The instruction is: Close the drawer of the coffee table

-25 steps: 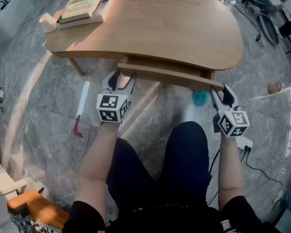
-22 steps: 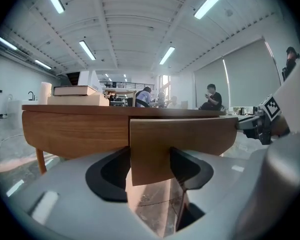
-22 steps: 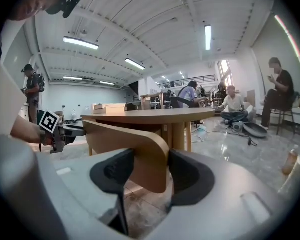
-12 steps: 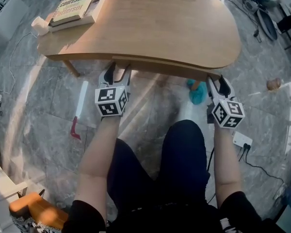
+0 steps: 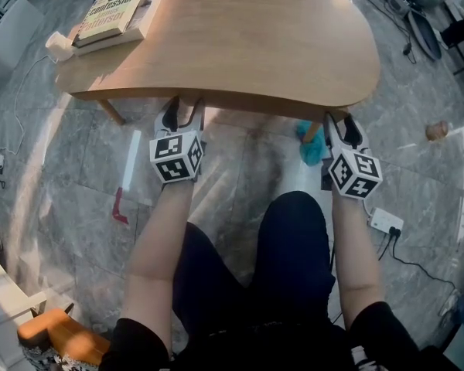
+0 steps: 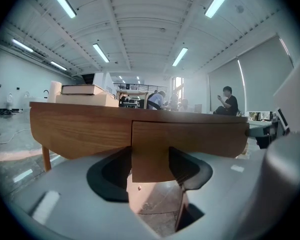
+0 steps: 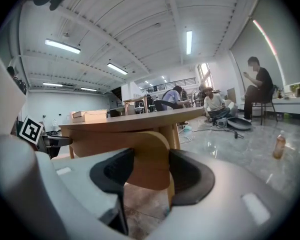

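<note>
Marble floor [image 5: 62,207], wood surface [image 5: 255,37] w/ books [image 5: 112,10] at far-left corner. Drawer [image 6: 150,144] abt flush under near edge; left hand-held gripper [image 5: 179,109] & right hand-held gripper [image 5: 336,122] both clamped on its front.

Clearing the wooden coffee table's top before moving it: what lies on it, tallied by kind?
Stacked books, yellow-covered one on top: 2
Small white object beside them: 1
Total: 3

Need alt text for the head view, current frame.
Seen from above, a person's left gripper and right gripper each clasp an end of the drawer front, tucked beneath the near edge of a wooden coffee table. Books lie on its far left corner.
</note>
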### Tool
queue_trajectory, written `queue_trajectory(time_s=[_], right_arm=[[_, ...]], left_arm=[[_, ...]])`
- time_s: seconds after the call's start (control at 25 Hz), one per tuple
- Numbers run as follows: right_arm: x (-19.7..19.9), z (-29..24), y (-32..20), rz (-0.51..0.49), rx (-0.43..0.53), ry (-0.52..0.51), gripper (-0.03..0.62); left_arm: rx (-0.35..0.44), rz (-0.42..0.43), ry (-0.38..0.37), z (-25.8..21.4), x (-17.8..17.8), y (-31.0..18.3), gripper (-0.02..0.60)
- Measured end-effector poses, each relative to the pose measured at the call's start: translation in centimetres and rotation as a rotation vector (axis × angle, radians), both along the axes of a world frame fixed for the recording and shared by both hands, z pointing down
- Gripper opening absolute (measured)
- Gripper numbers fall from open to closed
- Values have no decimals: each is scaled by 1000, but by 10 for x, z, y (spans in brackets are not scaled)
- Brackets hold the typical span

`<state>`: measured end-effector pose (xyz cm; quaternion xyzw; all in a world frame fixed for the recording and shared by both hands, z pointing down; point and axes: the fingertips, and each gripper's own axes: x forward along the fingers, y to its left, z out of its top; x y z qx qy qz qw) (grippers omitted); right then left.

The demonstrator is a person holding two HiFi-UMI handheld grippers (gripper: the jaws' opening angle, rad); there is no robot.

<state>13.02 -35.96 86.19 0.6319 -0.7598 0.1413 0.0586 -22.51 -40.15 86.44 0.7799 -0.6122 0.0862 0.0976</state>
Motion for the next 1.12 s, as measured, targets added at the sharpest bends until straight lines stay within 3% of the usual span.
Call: queue_trajectory(time_s=[0.4, 0.92, 1.04, 1.12], right_arm=[[5, 0, -13, 98, 1, -19, 211], [4, 1, -22, 113, 19, -19, 210], [4, 1, -22, 105, 17, -11, 210], [9, 1, -19, 118, 11, -16, 200]], left_arm=[[-4, -4, 11, 3, -2, -2, 242], [-13, 15, 33, 16, -6, -12, 226], [3, 18, 35, 12, -7, -10, 185], [15, 23, 33, 10, -6, -7, 92]])
